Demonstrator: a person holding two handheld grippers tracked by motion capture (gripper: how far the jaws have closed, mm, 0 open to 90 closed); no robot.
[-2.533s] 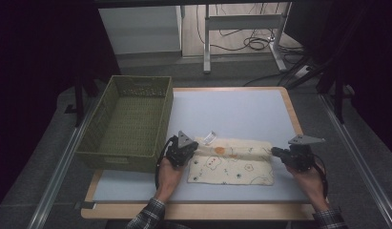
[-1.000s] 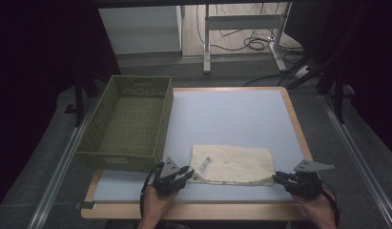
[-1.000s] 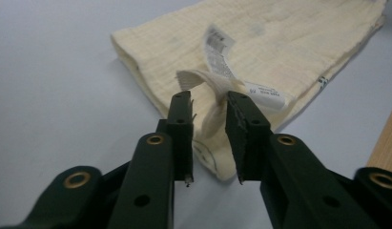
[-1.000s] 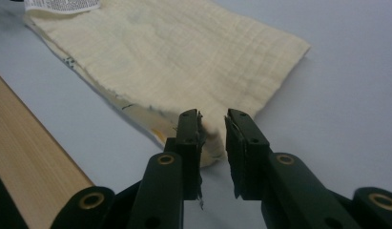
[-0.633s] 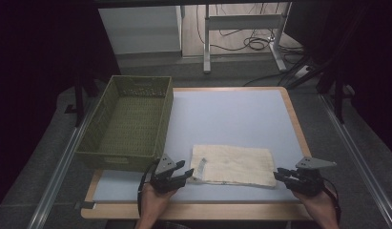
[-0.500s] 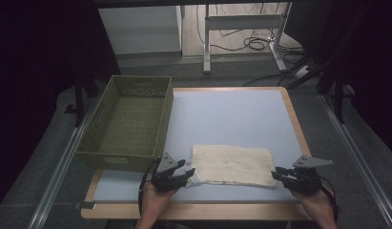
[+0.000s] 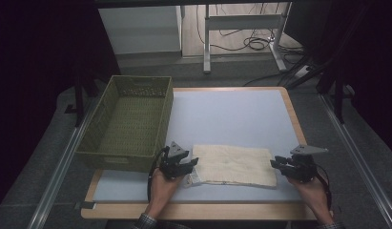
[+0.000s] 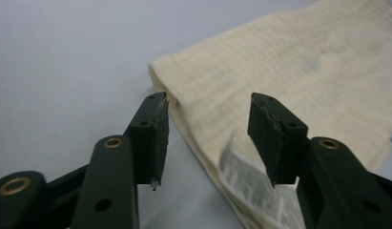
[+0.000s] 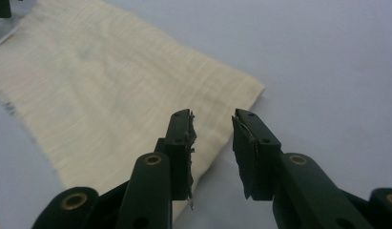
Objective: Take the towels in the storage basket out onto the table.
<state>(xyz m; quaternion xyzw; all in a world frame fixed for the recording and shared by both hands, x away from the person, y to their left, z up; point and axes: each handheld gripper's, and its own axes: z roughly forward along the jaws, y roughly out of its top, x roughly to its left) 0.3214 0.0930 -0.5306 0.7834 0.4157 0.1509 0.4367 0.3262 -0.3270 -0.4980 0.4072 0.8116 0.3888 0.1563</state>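
Counts: one cloth (image 7: 236, 164), one basket (image 7: 129, 125), two grippers, one table (image 7: 232, 112).
Cloth: cream, folded to a flat rectangle, lying at the table's 6 o'clock, long side across; a printed label (image 7: 194, 178) sticks out at its near left corner.
Basket: green, woven, at the table's 9 o'clock, just left of the cloth and apart from it.
Left gripper (image 7: 192, 162): at the cloth's 9 o'clock end, pointing toward 3 o'clock; jaws apart after a recent widening and a slight narrowing. In the left gripper view (image 8: 208, 138) the cloth's folded edge and label lie between the jaws, the pads not pressing on them.
Right gripper (image 7: 275, 162): at the cloth's 3 o'clock end, pointing toward 9 o'clock; jaws parted, having just been widening. In the right gripper view (image 9: 212, 148) the cloth's corner sits under the gap, unclamped.
Hands: left hand (image 7: 160, 188) and right hand (image 7: 310, 191) come in from 6 o'clock, low over the table, each wrapped round its gripper's rear.
Surface: pale blue-grey top with a wooden rim.
Room: dark at both sides; at 12 o'clock a wood floor with table legs (image 7: 207, 40) and loose cables (image 7: 253, 44).
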